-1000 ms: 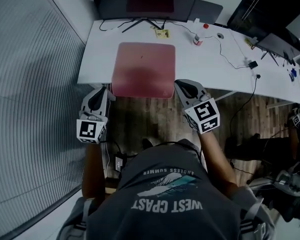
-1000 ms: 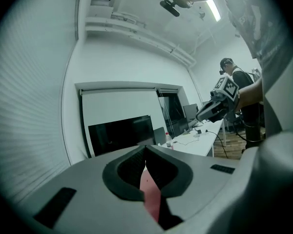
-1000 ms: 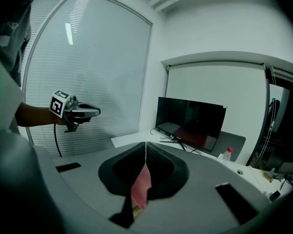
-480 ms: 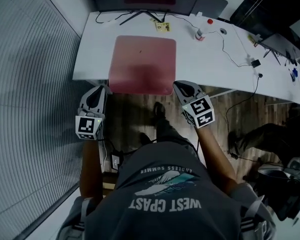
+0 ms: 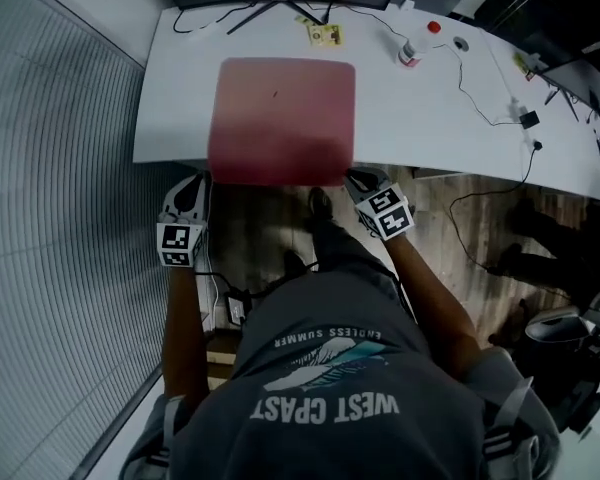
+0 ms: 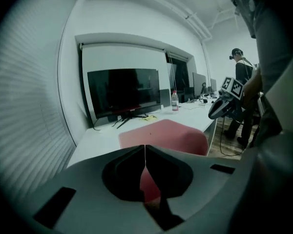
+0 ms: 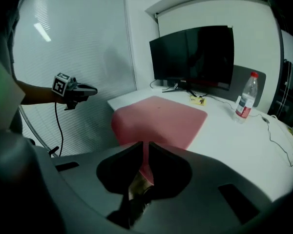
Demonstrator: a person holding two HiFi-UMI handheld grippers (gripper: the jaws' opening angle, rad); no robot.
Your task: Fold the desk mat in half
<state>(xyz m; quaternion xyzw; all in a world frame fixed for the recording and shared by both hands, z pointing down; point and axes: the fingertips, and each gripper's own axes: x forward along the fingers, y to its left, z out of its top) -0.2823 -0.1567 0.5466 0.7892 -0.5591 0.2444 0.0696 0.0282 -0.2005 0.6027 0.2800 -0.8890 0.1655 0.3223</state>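
A pink desk mat (image 5: 280,118) lies flat on the white desk (image 5: 430,118), its near edge hanging slightly over the desk's front. My left gripper (image 5: 194,181) is just off the mat's near left corner, jaws shut and empty; its own view shows the mat (image 6: 168,133) ahead of the left gripper (image 6: 145,148). At the mat's near right corner, my right gripper (image 5: 353,177) has its jaws opening to a narrow slit. In the right gripper view the mat (image 7: 161,118) shows through the slit of the right gripper (image 7: 146,147); the pads do not press on it.
A dark monitor (image 7: 193,55) stands at the back of the desk. A water bottle (image 5: 412,46), a small yellow item (image 5: 327,35) and cables (image 5: 480,93) lie to the right. Slatted blinds (image 5: 50,218) are at the left, and a wooden floor (image 5: 270,228) is below.
I have stepped up to the desk. Both grippers have moved forward to the mat's near corners, and the right jaws have parted a little.
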